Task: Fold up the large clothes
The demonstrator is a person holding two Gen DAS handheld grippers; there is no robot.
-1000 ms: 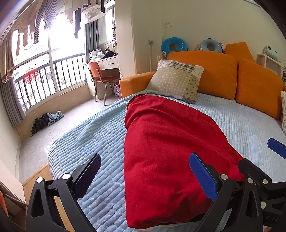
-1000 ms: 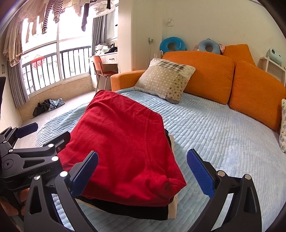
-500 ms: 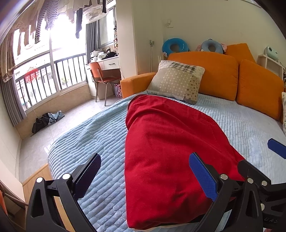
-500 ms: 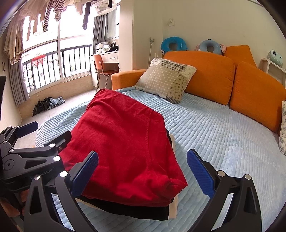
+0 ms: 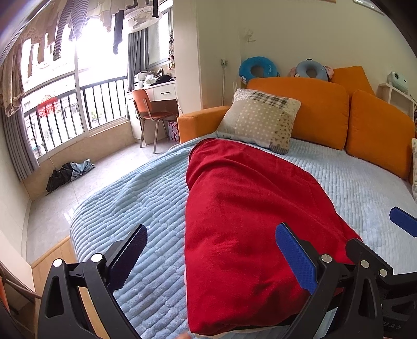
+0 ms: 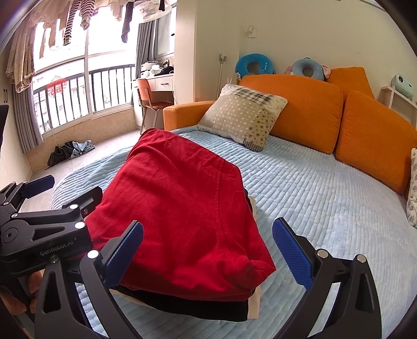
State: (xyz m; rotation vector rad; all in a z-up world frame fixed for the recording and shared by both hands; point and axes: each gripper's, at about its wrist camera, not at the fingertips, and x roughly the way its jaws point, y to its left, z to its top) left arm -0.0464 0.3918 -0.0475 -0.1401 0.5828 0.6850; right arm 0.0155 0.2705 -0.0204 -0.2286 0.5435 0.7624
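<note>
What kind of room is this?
Most likely a home bedroom: a bed with a blue quilted cover, a patchwork pillow against orange cushions, and laundry hanging by the balcony window.

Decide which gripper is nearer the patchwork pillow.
Neither clearly: left gripper and right gripper sit side by side at the red garment's near end, with the patchwork pillow beyond it.
</note>
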